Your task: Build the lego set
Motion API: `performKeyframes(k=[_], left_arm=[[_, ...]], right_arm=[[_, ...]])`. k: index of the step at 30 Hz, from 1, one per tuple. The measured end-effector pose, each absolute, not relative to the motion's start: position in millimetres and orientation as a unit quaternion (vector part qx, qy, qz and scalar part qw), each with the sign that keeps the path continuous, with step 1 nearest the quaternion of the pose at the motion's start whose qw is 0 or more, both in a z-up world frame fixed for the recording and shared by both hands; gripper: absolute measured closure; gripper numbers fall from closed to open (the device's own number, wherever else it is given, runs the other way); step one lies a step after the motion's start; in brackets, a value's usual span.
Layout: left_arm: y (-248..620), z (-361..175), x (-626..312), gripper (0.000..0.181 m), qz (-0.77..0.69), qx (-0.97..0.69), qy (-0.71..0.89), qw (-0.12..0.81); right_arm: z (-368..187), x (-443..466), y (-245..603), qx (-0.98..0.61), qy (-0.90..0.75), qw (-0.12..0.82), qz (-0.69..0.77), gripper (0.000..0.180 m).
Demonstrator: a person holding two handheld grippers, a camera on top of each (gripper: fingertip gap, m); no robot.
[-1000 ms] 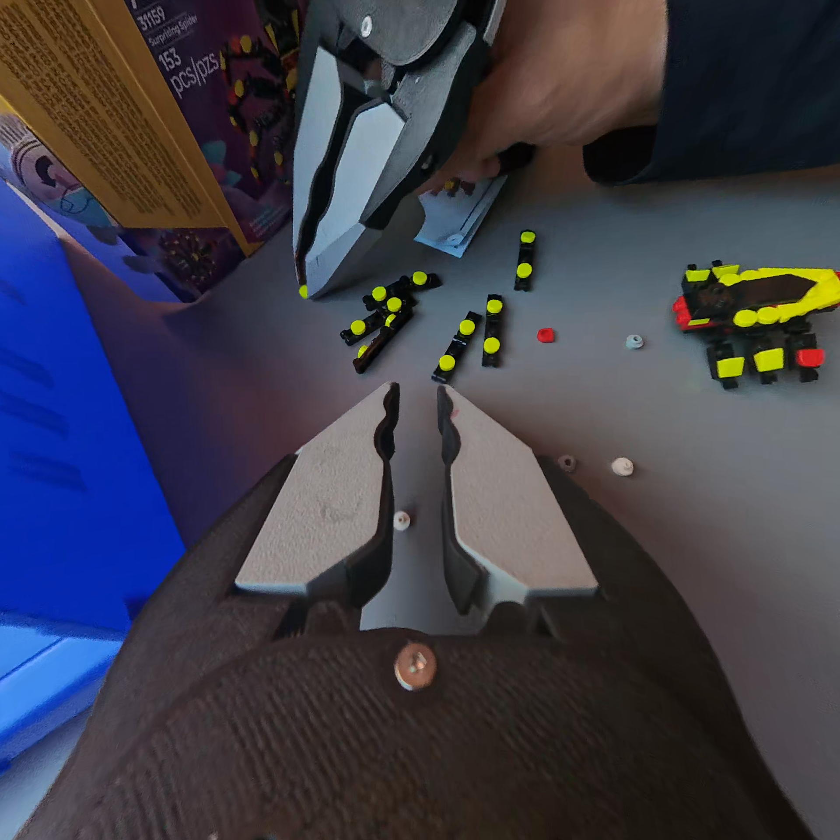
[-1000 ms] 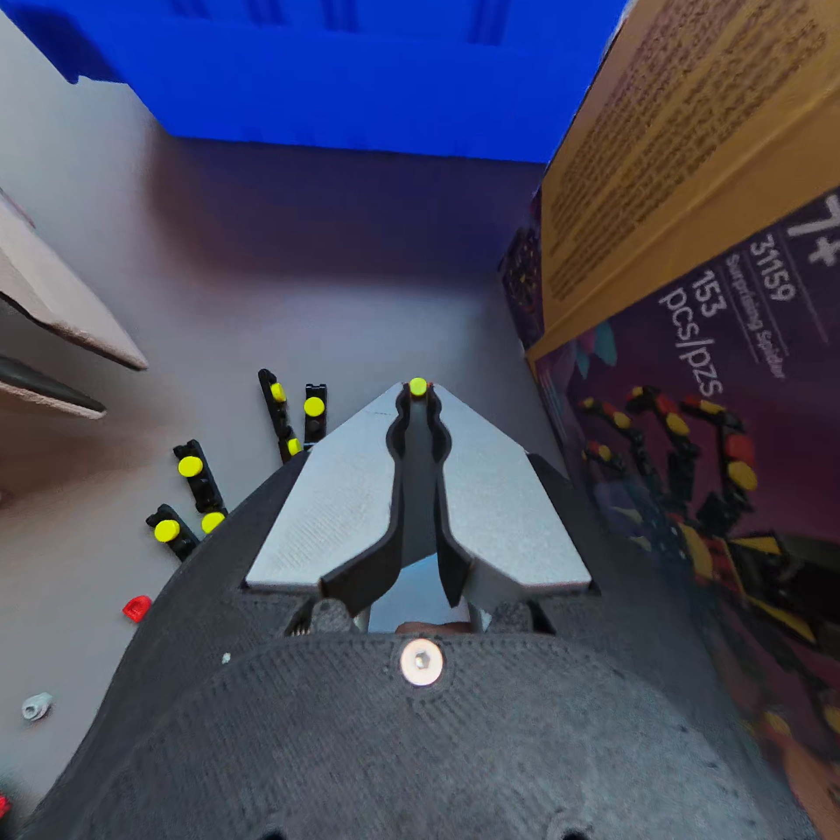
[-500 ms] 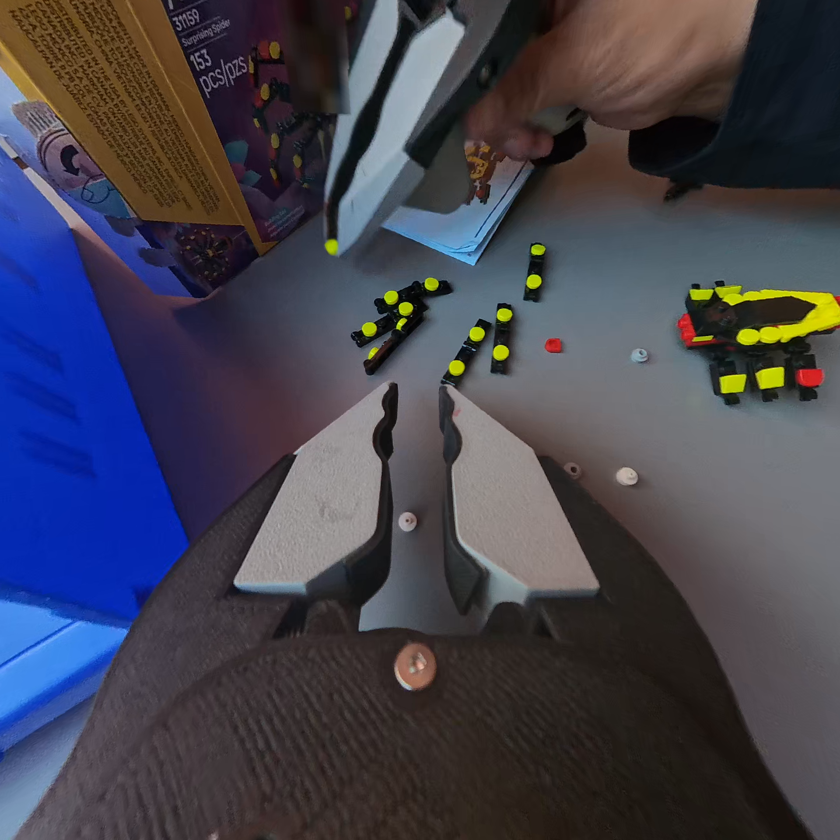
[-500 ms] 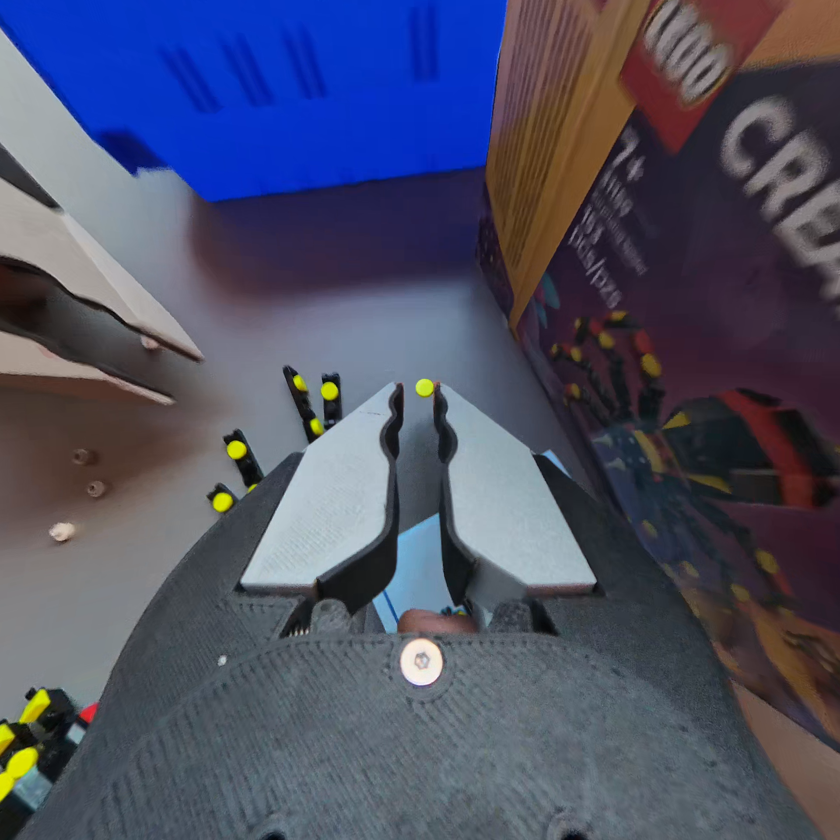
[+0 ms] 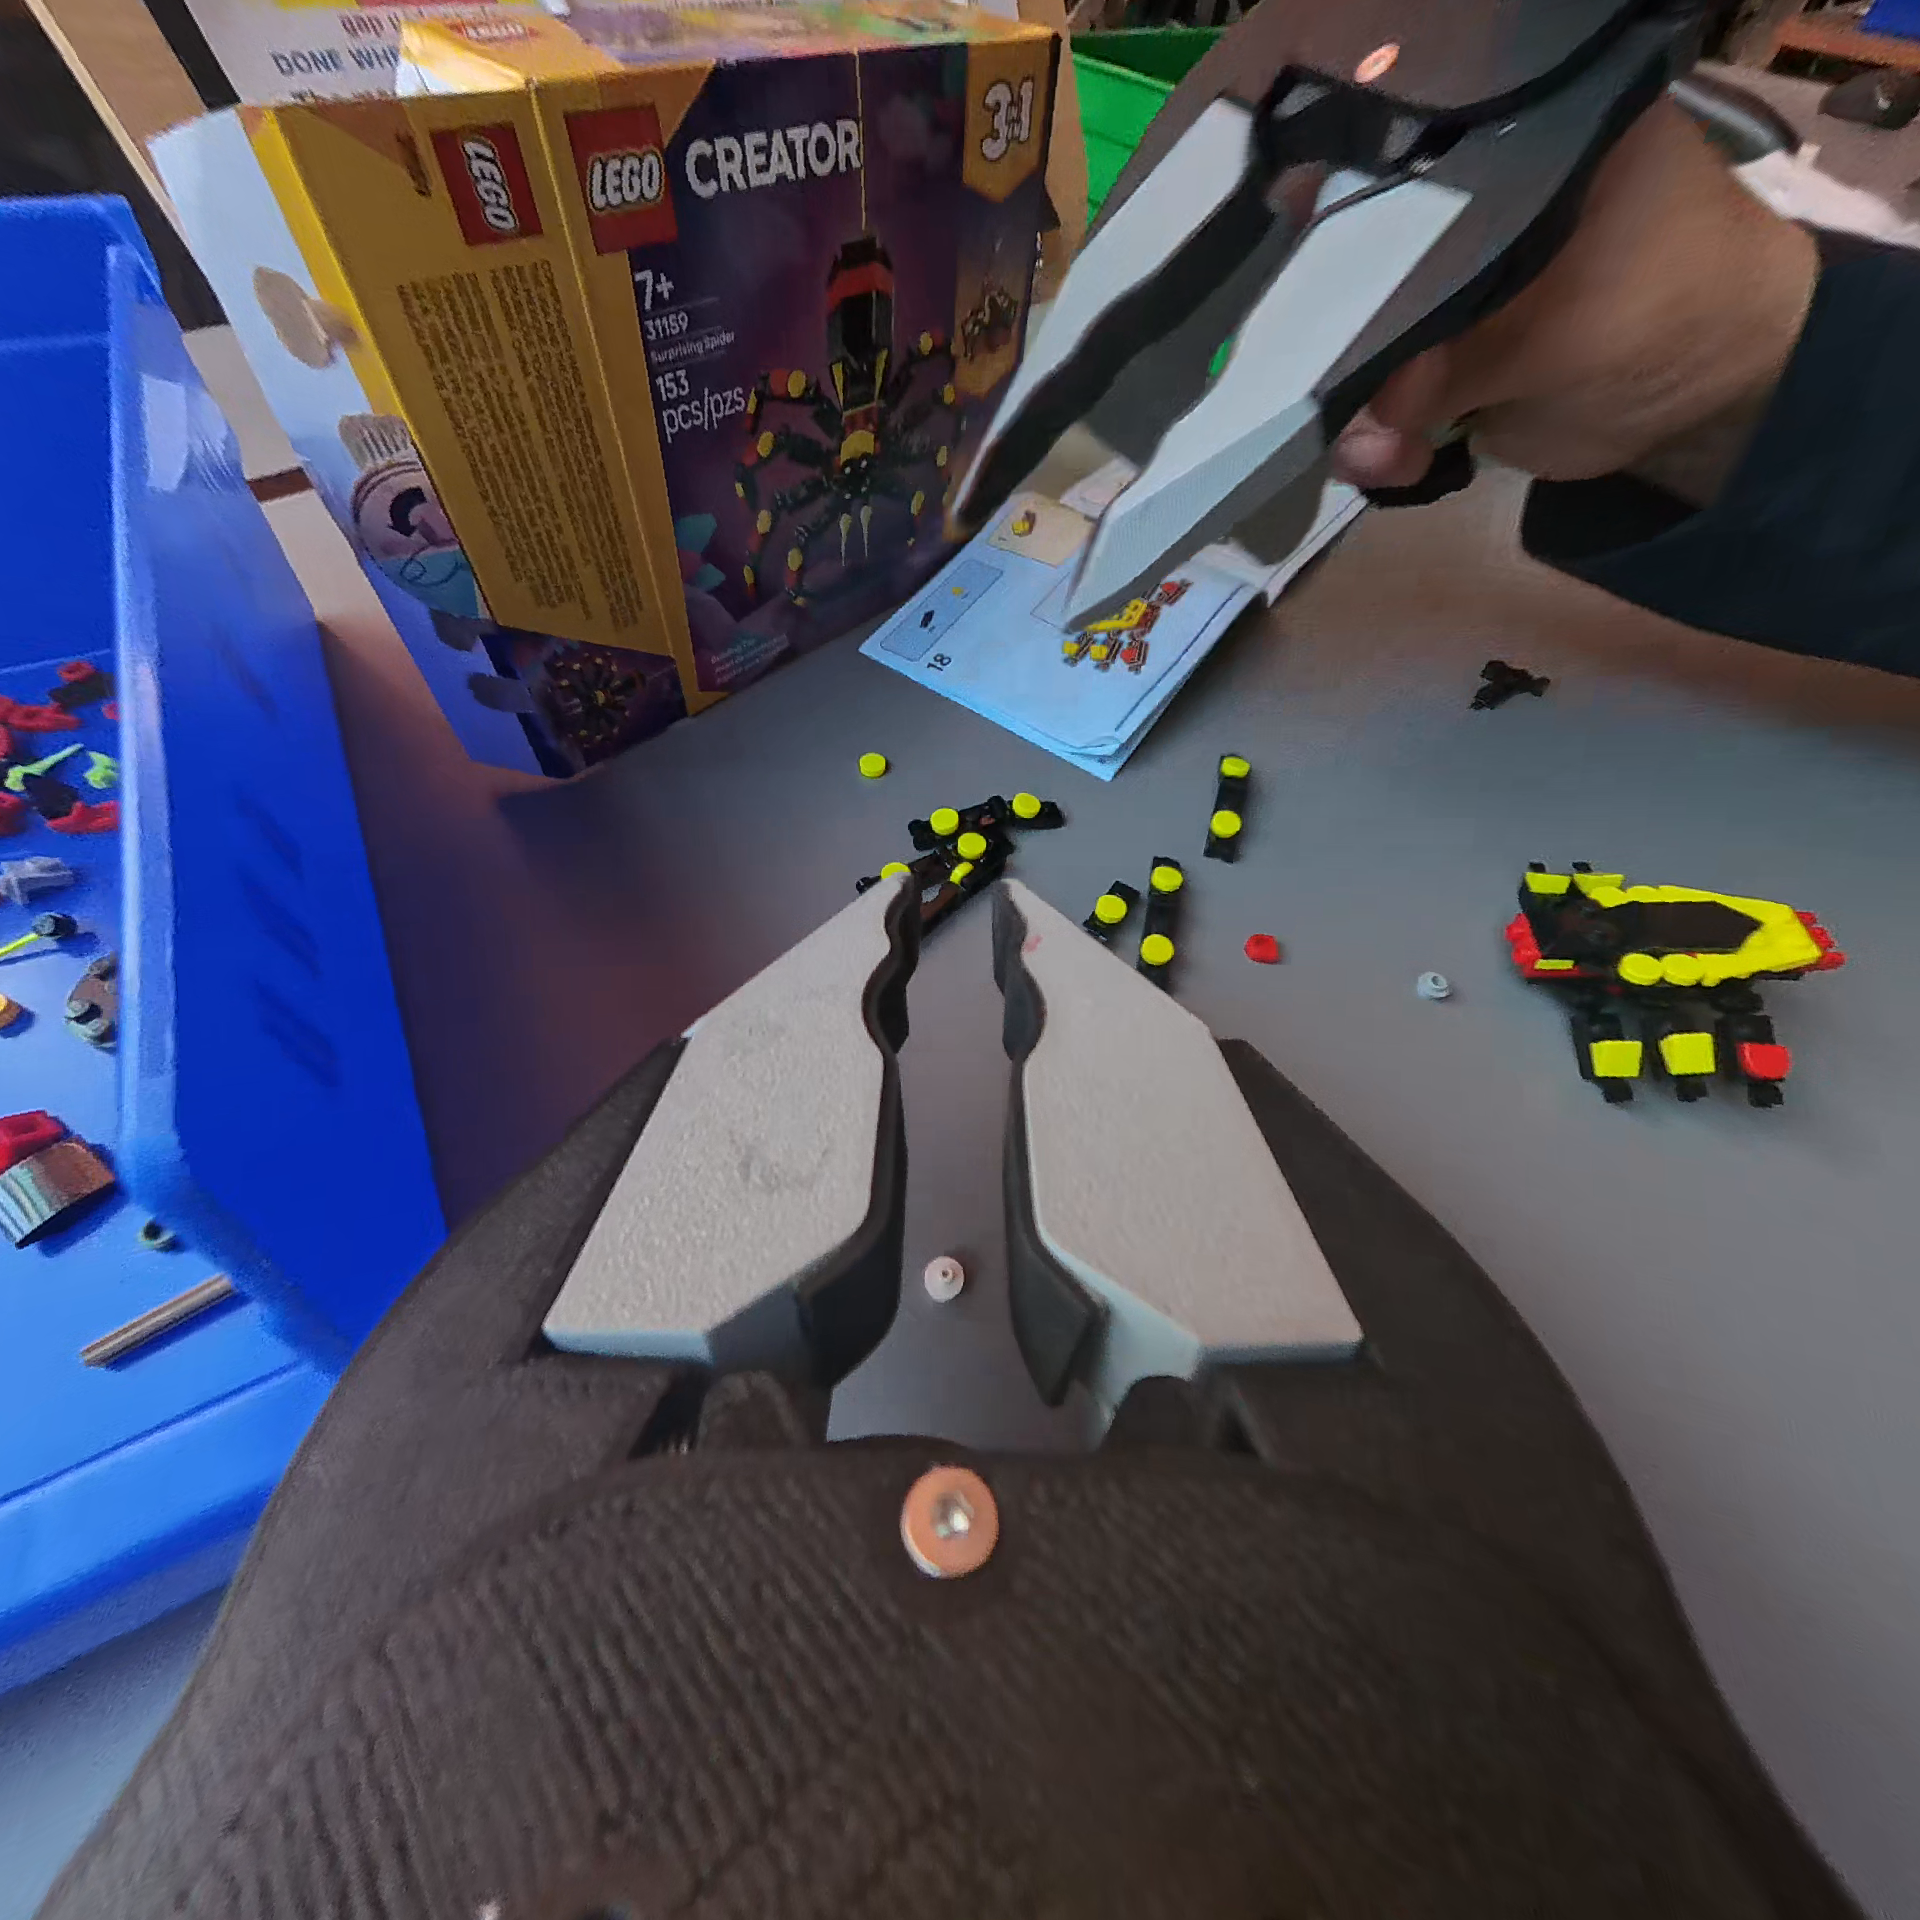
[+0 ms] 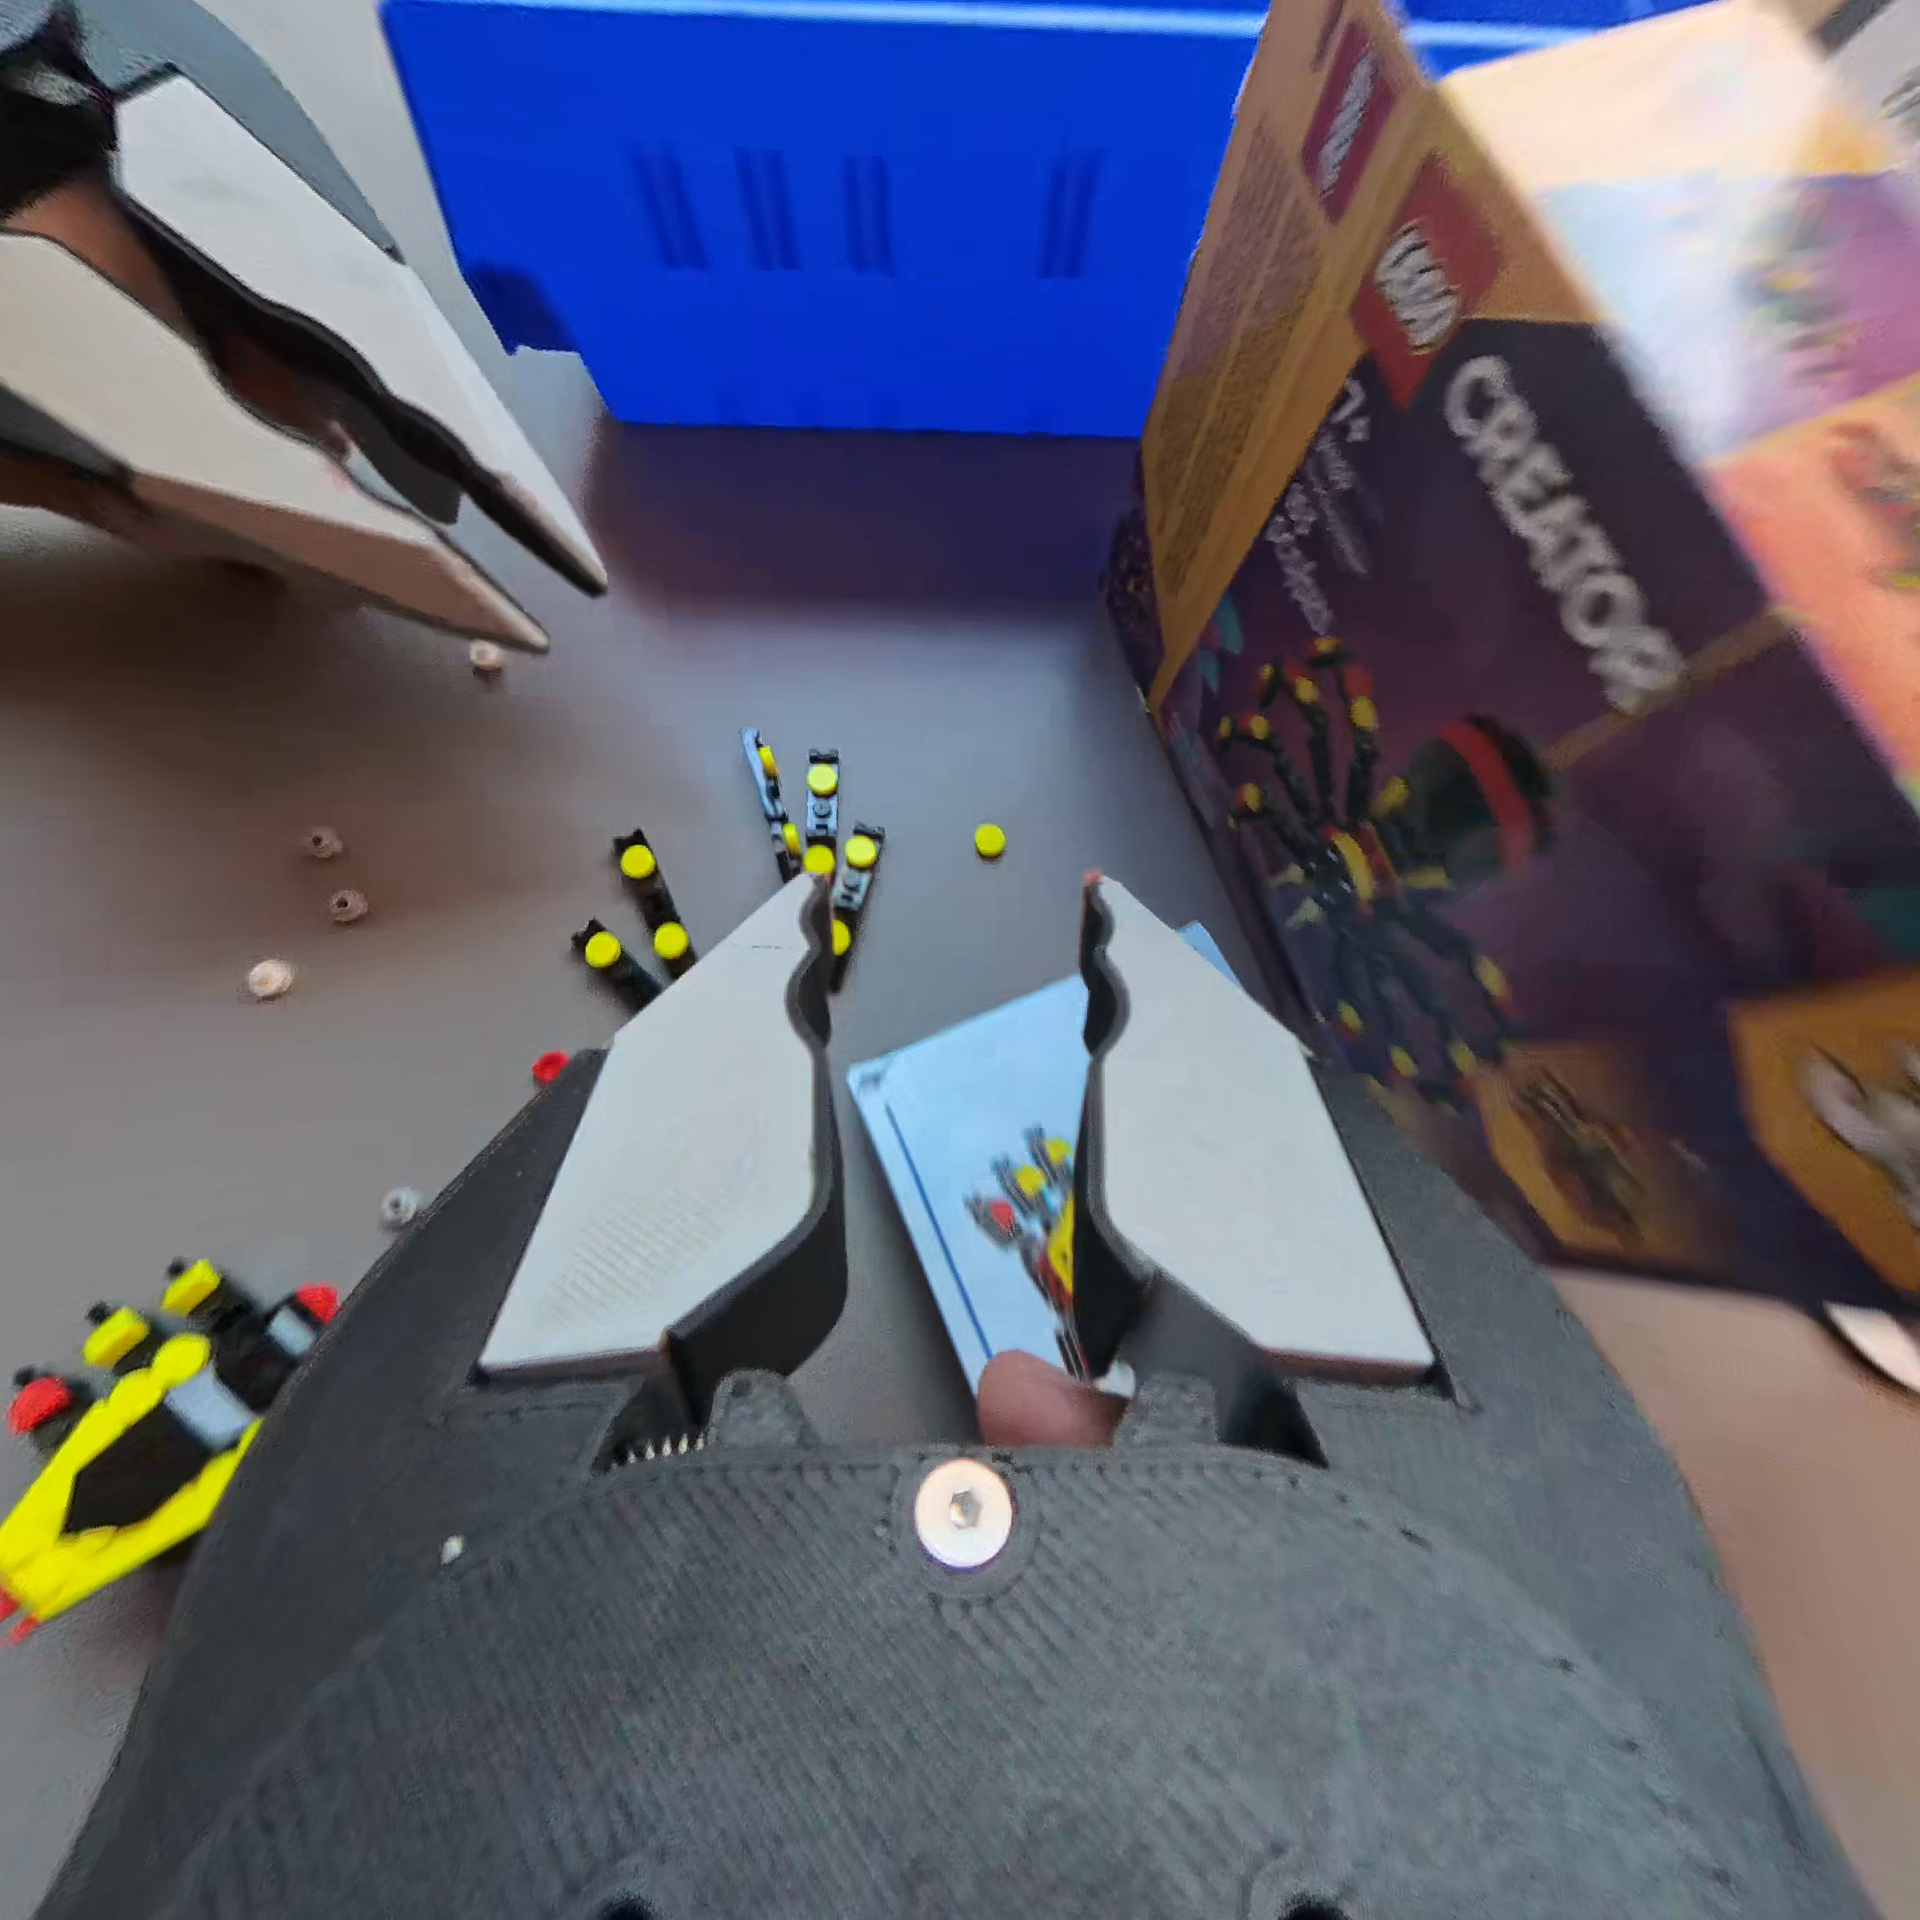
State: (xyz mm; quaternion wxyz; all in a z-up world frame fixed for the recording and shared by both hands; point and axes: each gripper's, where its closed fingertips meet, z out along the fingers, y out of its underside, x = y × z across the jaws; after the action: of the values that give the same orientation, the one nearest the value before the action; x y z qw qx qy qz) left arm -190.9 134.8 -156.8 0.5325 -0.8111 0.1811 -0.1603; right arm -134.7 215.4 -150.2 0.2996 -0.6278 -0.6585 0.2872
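Several black leg pieces with yellow studs [image 5: 966, 842] lie on the grey table; they also show in the right wrist view [image 6: 821, 821]. A single yellow round stud [image 5: 874, 766] lies loose beside them, near the box [image 6: 989, 840]. A part-built yellow, black and red body [image 5: 1662, 945] sits to the right [image 6: 125, 1455]. My left gripper [image 5: 953, 899] is open by a narrow gap and empty, above the table just short of the leg pieces. My right gripper [image 6: 953, 894] is open and empty, raised above the instruction booklet [image 6: 987, 1143]; it also shows in the left wrist view [image 5: 1023, 566].
The set's box [image 5: 727, 364] stands at the back. A blue bin [image 5: 260, 935] with several loose pieces is on the left. Small grey round pieces [image 5: 943, 1278], a red piece [image 5: 1260, 948] and a black piece [image 5: 1507, 681] lie scattered. A hand holds the right gripper.
My right gripper has lifted away from the table and opened. The yellow stud it held now lies on the table by the box. The left gripper has barely moved.
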Motion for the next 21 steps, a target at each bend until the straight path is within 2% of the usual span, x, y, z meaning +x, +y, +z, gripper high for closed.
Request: performKeyframes(k=[1, 7, 14, 21], left_arm=[[134, -156, -192, 0.17, -0.159, -0.81, 0.18, 0.535], [132, -157, -191, 0.17, -0.142, -0.809, 0.19, 0.538], [147, -143, -190, 0.17, -0.12, -0.807, 0.179, 0.55], [194, -111, -170, 0.17, -0.089, -0.789, 0.236, 0.56]], right_arm=[[-140, -121, 219, -0.626, -0.655, 0.319, 0.28, 0.135], [-107, -31, 237, -0.637, -0.584, 0.404, 0.3, 0.139], [-154, 11, 254, -0.656, -0.546, 0.413, 0.317, 0.138], [-171, 15, 264, -0.683, -0.535, 0.384, 0.316, 0.134]])
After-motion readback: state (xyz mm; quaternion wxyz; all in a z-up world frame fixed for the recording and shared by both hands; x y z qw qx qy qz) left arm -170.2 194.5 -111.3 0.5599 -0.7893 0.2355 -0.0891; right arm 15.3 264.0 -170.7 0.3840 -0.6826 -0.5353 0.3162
